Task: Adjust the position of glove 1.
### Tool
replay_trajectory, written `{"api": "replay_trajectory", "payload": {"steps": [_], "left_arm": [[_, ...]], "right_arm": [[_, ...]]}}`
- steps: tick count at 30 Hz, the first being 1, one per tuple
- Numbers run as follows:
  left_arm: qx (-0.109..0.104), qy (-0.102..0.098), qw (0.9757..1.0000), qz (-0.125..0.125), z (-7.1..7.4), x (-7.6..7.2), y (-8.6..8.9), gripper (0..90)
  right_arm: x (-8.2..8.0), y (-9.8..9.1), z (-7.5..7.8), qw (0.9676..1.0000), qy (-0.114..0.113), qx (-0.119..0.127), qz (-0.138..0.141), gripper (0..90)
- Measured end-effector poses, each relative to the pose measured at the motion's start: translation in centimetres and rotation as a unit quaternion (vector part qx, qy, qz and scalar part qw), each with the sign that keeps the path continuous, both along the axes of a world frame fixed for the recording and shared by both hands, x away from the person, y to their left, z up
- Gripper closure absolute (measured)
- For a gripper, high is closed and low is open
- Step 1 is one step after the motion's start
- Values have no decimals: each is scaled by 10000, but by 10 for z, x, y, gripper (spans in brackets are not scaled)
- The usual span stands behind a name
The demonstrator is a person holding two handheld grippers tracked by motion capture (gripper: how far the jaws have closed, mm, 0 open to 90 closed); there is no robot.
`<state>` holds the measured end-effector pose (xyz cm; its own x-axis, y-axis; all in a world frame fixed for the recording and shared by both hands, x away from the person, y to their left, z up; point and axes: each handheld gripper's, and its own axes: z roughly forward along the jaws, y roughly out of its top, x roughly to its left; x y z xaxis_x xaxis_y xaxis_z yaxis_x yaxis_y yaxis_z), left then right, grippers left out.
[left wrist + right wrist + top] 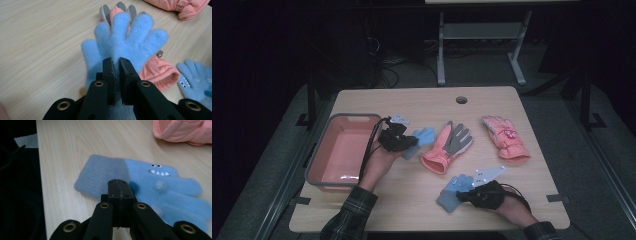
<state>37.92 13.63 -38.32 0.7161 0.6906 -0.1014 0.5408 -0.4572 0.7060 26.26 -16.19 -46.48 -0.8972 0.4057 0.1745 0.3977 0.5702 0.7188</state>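
Underneath, pale wooden table (422, 102), dark room

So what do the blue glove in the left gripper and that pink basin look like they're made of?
Blue glove: soft fuzzy knit, probably fleece or brushed acrylic; its nap blurs the finger edges, and it pinches thin between the left gripper's jaws. Pink basin: likely rigid moulded plastic, smooth and slightly glossy, with a glint on its floor and a grey rim.

A: How's the light?
B: High view is dim and grainy; the bench (427, 100) is lit from above, the surroundings black, with glare in the bin (343, 176) at 6 o'clock.
A: Close views?
B: Brighter. The blue glove (172, 195) smears toward 4 o'clock; tongs (118, 182) sharp.
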Motion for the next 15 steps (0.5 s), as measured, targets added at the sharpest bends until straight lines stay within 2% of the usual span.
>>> {"api": "replay_trajectory", "payload": {"steps": [6,15], "left_arm": [[-20,5,10000,-41,0,-3,-3,836],[6,-48,9998,-190,4,-10,-9,836]], "right_arm": [[3,21,-5,9999,-66,-107,29,900],[12,44,-6,9997,-198,-122,-116,900]]}}
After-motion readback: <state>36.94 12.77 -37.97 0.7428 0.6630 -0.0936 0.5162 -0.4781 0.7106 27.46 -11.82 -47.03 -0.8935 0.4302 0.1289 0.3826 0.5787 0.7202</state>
